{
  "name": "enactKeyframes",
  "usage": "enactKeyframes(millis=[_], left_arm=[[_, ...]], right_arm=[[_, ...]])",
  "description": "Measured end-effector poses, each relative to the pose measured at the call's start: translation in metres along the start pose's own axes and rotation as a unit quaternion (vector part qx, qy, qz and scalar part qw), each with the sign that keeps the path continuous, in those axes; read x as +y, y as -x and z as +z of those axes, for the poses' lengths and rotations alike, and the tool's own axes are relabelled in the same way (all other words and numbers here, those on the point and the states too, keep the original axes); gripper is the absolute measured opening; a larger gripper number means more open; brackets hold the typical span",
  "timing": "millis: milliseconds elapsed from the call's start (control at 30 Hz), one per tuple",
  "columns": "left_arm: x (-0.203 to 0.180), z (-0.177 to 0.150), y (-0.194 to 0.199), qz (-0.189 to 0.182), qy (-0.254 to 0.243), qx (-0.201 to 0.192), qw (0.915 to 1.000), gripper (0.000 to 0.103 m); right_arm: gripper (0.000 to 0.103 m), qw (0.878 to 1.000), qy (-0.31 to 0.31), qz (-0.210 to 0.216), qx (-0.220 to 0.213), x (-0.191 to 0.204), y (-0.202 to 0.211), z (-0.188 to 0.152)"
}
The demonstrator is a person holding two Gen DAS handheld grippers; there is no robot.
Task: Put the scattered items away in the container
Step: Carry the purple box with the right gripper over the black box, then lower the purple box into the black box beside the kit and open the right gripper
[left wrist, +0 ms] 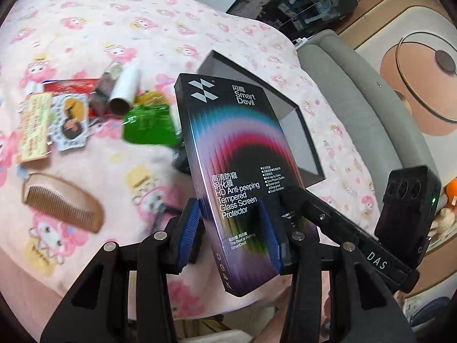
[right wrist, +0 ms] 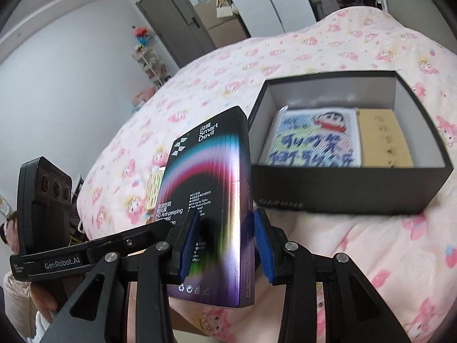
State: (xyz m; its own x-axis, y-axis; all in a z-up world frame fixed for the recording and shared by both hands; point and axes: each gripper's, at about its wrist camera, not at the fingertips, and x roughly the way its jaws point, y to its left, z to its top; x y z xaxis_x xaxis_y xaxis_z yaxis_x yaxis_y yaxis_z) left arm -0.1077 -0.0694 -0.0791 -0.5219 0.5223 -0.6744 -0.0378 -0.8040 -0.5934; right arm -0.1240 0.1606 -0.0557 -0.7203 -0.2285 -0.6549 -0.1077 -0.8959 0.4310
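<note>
A dark screen protector box (left wrist: 228, 154) with rainbow print hangs tilted above the pink bed. My left gripper (left wrist: 231, 228) is shut on its lower part, blue pads on both sides. My right gripper (right wrist: 225, 245) grips the same box (right wrist: 208, 188), and its arm reaches in from the right (left wrist: 288, 200). Just behind stands the open black container (right wrist: 342, 191) with a cartoon card (right wrist: 311, 140) and a yellow packet (right wrist: 382, 140) inside. Left on the quilt lie a wooden comb (left wrist: 62, 200), a white tube (left wrist: 125, 88), a green packet (left wrist: 148, 125) and cards (left wrist: 72, 120).
The pink cartoon quilt (left wrist: 85, 28) covers the whole bed. A grey padded bed edge (left wrist: 357, 100) runs along the right, with a patterned rug (left wrist: 414, 71) on the floor beyond. A grey door (right wrist: 177, 23) and a toy shelf (right wrist: 148, 60) stand past the far side.
</note>
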Motion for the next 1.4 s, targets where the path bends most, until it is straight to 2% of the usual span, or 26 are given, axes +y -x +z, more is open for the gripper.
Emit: enactKeyframes(millis=[133,367,533,733,1000,1167,1267,1400], left_arm=[[-0.02,0.013,-0.023,-0.002,-0.018,0.006,0.9998,0.044],[-0.058,0.051,-0.08,0.013,-0.055,0.028,0.998,0.044],[-0.072,0.077,-0.131,0.013,-0.051,0.055,0.9971,0.044],[-0.085,0.094,-0.169,0.024,-0.048,0.086,0.9949,0.047],[-0.095,0.104,-0.214,0.068,-0.058,0.135,0.9868,0.048],[-0.082,0.099,-0.232,0.072,-0.018,0.165,0.9834,0.049],[-0.084,0.098,-0.229,0.1,-0.032,0.154,0.9825,0.042],[-0.088,0.108,-0.213,0.159,-0.042,0.099,0.9814,0.042]], right_arm=[[0.035,1.0,-0.022,0.005,-0.02,-0.026,0.01,0.01],[0.035,0.999,-0.028,-0.009,-0.035,-0.083,-0.001,0.047],[0.035,0.999,-0.02,-0.024,-0.028,-0.123,-0.02,0.08],[0.036,0.998,-0.065,-0.013,-0.019,-0.166,-0.032,0.086],[0.037,0.997,-0.06,-0.05,0.001,-0.185,-0.048,0.096],[0.037,0.995,-0.051,-0.085,0.026,-0.186,-0.056,0.089],[0.037,0.994,-0.043,-0.09,0.04,-0.184,-0.059,0.087],[0.036,0.993,-0.018,-0.112,0.03,-0.179,-0.049,0.087]])
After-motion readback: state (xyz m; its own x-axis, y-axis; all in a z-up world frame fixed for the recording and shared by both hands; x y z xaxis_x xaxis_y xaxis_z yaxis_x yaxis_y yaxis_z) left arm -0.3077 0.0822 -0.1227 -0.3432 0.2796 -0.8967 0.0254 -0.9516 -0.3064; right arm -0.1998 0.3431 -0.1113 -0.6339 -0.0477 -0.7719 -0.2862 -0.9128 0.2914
